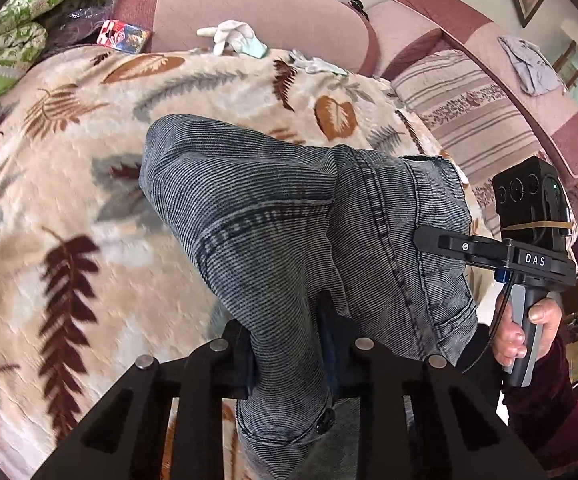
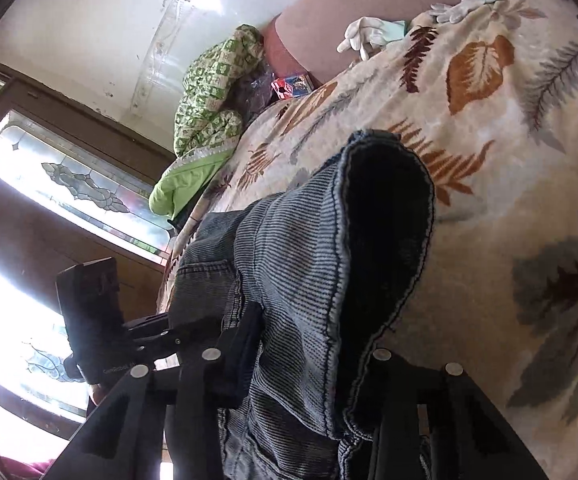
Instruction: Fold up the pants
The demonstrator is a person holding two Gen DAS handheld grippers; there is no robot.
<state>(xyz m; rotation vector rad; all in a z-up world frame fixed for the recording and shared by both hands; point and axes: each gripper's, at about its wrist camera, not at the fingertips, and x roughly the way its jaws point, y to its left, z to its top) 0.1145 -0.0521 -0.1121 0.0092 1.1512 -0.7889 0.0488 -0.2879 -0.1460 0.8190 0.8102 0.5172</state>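
Note:
Grey-blue denim pants (image 1: pixel 289 216) hang bunched above a cream blanket with leaf prints (image 1: pixel 69 200). My left gripper (image 1: pixel 289 356) is shut on a fold of the pants near the waistband button. My right gripper (image 2: pixel 301 360) is shut on the pants next to a dark open leg or waist opening (image 2: pixel 385 232). The right gripper also shows in the left wrist view (image 1: pixel 441 240), held by a hand at the pants' right edge. The left gripper shows in the right wrist view (image 2: pixel 145 332) at the pants' left.
White gloves (image 1: pixel 233 36) and a small colourful box (image 1: pixel 123 36) lie at the blanket's far edge against a pink sofa back (image 1: pixel 249 8). A green quilt (image 2: pixel 209 92) is piled at one end. A striped cushion (image 1: pixel 469 108) lies on the right.

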